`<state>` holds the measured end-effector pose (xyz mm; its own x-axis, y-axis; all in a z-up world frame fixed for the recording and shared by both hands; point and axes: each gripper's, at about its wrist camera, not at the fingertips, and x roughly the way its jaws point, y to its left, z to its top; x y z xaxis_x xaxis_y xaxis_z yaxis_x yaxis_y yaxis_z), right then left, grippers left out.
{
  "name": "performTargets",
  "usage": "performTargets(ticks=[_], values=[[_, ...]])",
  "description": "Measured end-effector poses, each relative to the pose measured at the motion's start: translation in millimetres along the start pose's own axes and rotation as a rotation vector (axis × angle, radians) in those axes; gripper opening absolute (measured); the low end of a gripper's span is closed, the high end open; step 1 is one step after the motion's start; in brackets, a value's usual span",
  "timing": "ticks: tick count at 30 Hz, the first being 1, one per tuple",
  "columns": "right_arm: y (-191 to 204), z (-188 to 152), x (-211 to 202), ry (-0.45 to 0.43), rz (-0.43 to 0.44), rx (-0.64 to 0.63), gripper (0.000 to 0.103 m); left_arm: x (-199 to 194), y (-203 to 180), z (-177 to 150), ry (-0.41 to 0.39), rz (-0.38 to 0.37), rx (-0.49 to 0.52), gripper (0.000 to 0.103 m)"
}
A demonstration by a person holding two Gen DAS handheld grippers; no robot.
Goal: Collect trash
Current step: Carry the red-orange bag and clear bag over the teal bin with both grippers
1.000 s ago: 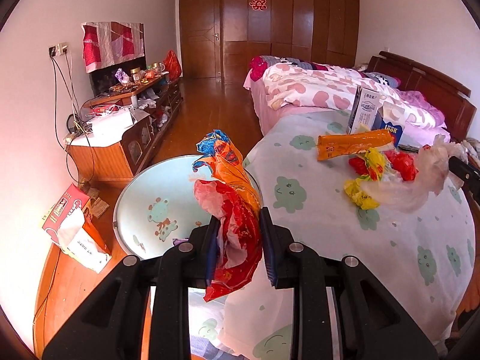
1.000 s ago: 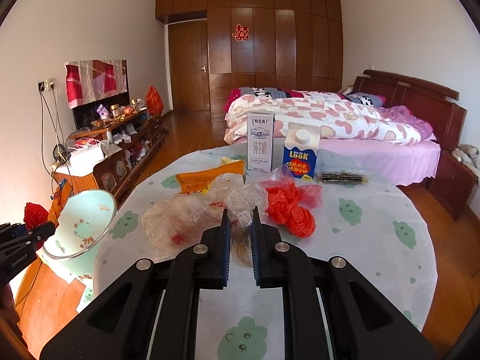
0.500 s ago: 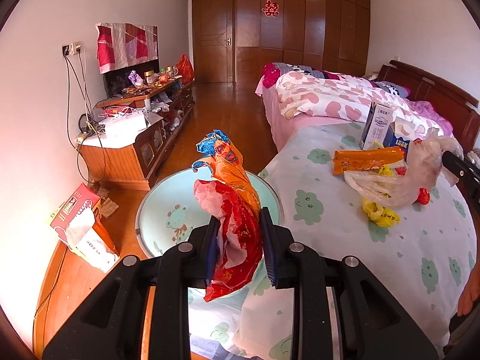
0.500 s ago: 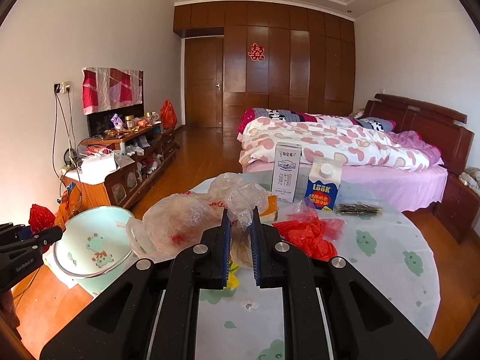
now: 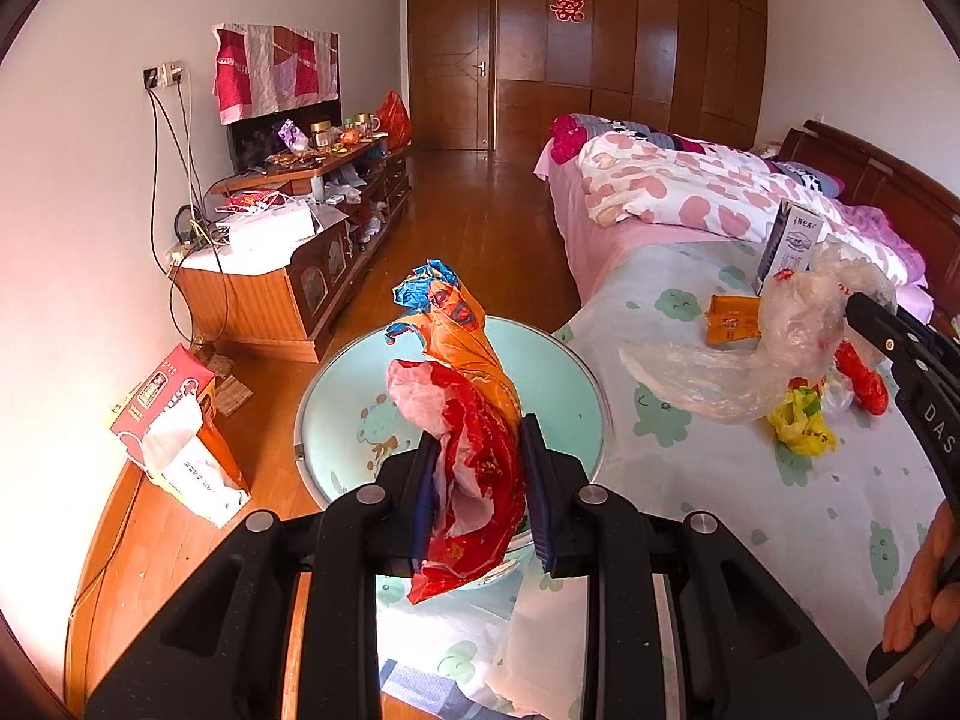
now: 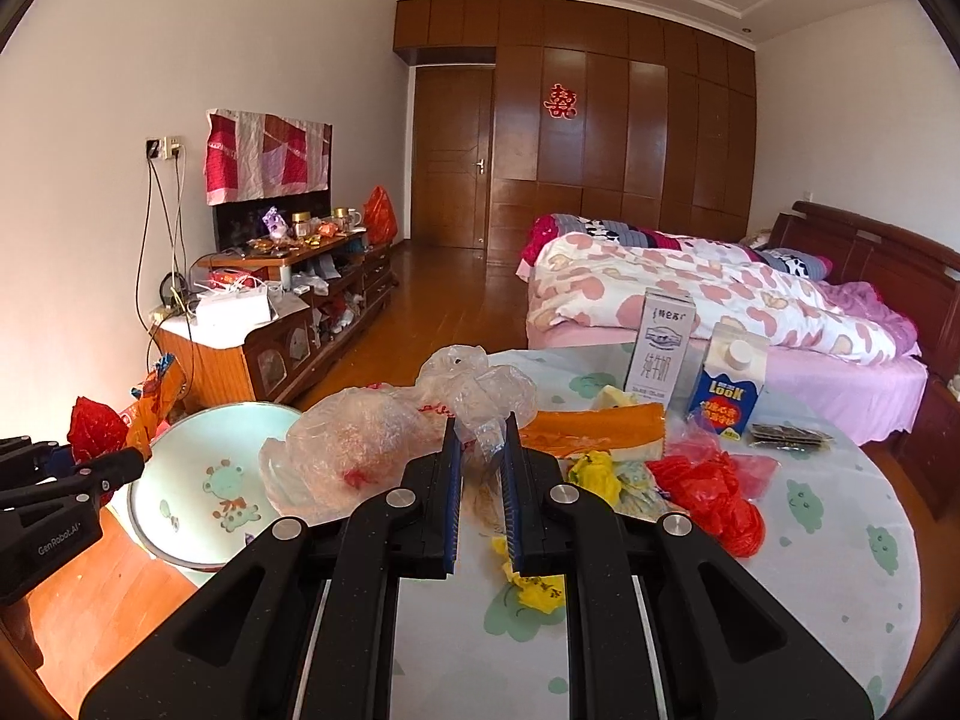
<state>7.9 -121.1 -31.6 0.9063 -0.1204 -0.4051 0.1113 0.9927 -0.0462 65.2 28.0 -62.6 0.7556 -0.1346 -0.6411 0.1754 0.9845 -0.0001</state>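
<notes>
While the left gripper (image 5: 477,483) clamps a red-orange wrapper (image 5: 474,420) above the pale basin (image 5: 576,408), the right gripper (image 6: 480,474) pinches a clear plastic bag (image 6: 384,438) over the table (image 6: 840,570).

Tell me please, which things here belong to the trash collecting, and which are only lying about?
For the job:
- left gripper, shut on the red-orange wrapper
- right gripper, shut on the clear plastic bag
- basin
- yellow wrapper, red bag, on the table

Only lying about:
- milk carton
- blue carton
- bed
- TV cabinet
</notes>
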Motion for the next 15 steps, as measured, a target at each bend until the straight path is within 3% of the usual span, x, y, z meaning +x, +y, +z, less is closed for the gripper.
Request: performTargets(ticks=[15], values=[[45,-3,27,-0.006,0.021,-0.062,0.013,20,17,9,0.017,0.031,-0.039,0.026]])
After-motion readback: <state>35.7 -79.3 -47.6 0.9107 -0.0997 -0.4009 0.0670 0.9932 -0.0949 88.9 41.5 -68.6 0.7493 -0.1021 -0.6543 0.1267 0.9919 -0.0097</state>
